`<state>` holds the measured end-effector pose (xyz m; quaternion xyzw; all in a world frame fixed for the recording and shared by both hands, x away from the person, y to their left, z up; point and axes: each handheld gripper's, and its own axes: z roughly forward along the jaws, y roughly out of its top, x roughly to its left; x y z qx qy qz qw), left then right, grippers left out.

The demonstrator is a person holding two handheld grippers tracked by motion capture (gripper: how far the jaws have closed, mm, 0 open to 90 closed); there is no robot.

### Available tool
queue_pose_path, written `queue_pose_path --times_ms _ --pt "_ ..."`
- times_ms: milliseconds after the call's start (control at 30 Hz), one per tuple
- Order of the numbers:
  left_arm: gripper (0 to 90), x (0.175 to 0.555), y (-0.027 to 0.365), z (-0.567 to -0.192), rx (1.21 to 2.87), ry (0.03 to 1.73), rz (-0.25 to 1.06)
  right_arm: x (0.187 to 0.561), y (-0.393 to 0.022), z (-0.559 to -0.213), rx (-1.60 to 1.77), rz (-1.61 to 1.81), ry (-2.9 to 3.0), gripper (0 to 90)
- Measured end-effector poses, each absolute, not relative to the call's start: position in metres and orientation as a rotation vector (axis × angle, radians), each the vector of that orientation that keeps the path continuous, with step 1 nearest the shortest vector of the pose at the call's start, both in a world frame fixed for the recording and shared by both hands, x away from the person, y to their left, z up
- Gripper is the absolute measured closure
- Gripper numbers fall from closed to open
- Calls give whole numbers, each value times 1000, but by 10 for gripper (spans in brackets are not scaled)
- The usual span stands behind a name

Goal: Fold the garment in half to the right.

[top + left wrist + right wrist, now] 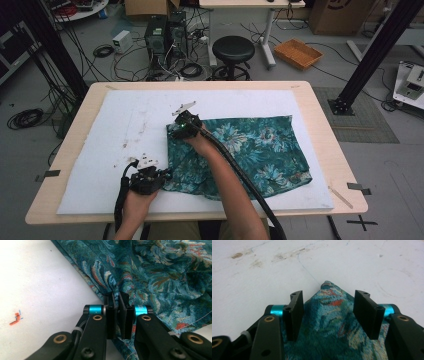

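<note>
A teal floral cloth [250,150] lies on the white mat [120,125], spread toward the right half. My left gripper [162,176] is at the cloth's near left edge, its jaws shut on a pinch of the fabric [117,293]. My right gripper [176,131] rests at the cloth's far left corner. In the right gripper view that pointed corner [328,293] lies flat between the two pads [295,312], which stand apart from it on both sides.
The mat covers a wooden table [320,120]. Its left half is bare apart from small stains [140,127]. Beyond the table stand a black stool [233,50], cables on the floor and an orange tray [299,53].
</note>
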<state>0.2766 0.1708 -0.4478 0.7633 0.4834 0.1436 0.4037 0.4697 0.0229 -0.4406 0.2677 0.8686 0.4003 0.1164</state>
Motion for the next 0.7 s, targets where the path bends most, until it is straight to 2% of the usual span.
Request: queue_pose_path --times_ms 167,433,700 --pt "853 277 170 -448 1929 1218 364 474 29 -446 798 1156 2559 456" --pt "853 277 170 -448 1927 1215 363 477 36 -449 780 1138 2590 607" --pt "855 277 172 -446 1906 1209 373 476 35 -449 773 1124 2580 837"
